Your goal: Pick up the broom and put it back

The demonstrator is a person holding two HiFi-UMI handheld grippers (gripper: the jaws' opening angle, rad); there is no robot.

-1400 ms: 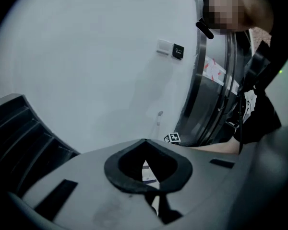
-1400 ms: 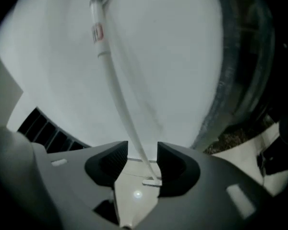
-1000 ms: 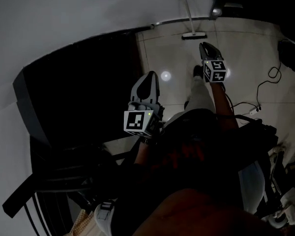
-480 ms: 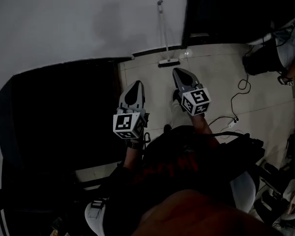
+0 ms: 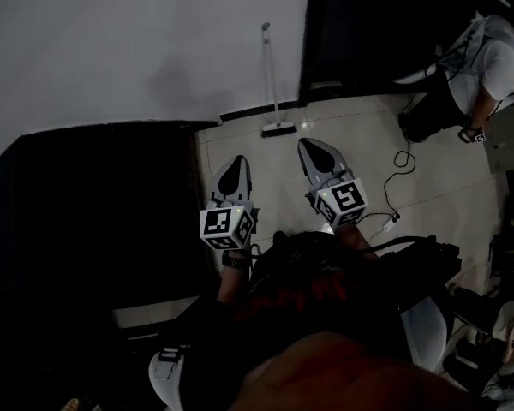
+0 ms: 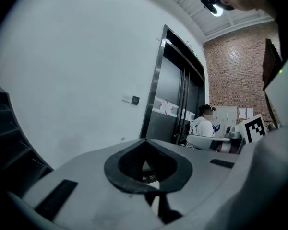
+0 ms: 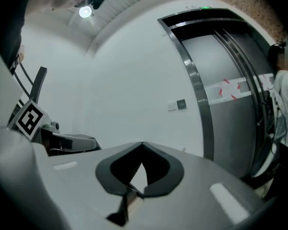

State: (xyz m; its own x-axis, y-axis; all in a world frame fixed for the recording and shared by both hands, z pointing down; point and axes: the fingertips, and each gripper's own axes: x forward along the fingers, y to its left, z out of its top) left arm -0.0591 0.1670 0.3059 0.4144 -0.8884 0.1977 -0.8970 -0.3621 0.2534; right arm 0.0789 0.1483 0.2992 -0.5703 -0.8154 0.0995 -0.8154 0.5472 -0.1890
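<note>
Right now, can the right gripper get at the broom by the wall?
Probably yes: only bare floor lies between the right gripper and the broom leaning on the wall. Its jaws are shut and empty, so they must open first.

Left tongs (image 5: 236,163), right tongs (image 5: 308,146) grey; wall (image 5: 111,50) white; floor (image 5: 428,204) pale.

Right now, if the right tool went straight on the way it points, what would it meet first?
Probably the plain white wall, close beside the long-handled broom leaning there. The right tool is shut and empty. Depth is unclear.
</note>
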